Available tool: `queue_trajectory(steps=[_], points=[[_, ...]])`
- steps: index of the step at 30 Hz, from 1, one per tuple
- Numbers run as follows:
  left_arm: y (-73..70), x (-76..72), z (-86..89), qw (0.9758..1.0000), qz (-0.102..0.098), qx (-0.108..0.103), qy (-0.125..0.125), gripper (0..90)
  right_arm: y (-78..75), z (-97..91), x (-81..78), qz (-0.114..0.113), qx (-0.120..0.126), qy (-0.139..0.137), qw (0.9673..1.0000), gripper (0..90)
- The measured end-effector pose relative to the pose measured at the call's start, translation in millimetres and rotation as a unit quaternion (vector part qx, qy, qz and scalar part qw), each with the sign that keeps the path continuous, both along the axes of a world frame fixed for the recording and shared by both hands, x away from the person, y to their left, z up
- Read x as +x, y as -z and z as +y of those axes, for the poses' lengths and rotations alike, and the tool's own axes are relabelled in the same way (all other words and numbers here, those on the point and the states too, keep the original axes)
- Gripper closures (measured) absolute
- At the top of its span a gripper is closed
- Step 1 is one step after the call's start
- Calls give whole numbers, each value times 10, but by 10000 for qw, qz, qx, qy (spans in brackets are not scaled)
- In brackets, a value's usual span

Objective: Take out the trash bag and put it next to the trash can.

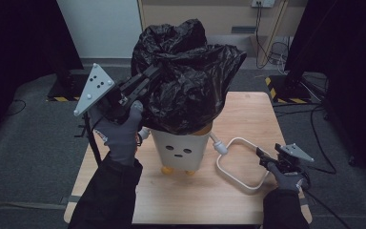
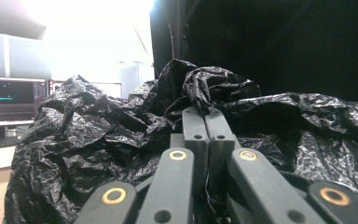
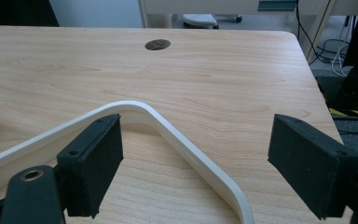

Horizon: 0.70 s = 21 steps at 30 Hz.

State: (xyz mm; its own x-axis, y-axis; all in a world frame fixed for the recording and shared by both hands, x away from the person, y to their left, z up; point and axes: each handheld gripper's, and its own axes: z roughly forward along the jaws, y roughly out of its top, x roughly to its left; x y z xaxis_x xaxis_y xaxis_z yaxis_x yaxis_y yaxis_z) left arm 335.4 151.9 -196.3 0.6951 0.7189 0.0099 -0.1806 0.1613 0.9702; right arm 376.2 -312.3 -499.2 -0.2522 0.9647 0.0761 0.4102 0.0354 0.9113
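A crumpled black plastic bag [image 1: 186, 76] bulges out of a white bin [image 1: 178, 152] with a small face, which stands on the wooden table [image 1: 248, 109]. My left gripper [image 1: 156, 71] reaches into the bag's upper left side, raised above the bin. In the left gripper view its jaws are pressed together, and the gripper [image 2: 206, 114] pinches a fold of the bag [image 2: 98, 130]. A white looped handle [image 1: 240, 140] lies on the table to the bin's right. My right gripper [image 3: 198, 140] stands open, and the handle's bend [image 3: 191, 154] passes between its pads without being squeezed.
The bin rests on yellow feet [image 1: 167, 169]. A round cable hole [image 3: 157, 44] sits in the table [image 3: 168, 79] far from the right gripper. Black stands and cables [image 1: 286, 86] surround the table on the dark floor.
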Motion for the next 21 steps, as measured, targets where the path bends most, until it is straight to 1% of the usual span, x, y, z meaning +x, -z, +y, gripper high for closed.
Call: queue_trajectory(steps=[4,7,12,21], points=[[-46,-8,5,10000,-32,9,-12,889,0,0,0,1,-5,2,10000,178],[-70,-16,18,10000,-68,-25,-14,889,3,2,2,5,-7,-6,10000,177],[-110,-32,63,9999,-117,-94,-63,889,10,-4,6,-2,5,9,10000,176],[-203,-61,139,9995,-235,-132,-140,889,16,-3,12,29,-3,-12,10000,172]])
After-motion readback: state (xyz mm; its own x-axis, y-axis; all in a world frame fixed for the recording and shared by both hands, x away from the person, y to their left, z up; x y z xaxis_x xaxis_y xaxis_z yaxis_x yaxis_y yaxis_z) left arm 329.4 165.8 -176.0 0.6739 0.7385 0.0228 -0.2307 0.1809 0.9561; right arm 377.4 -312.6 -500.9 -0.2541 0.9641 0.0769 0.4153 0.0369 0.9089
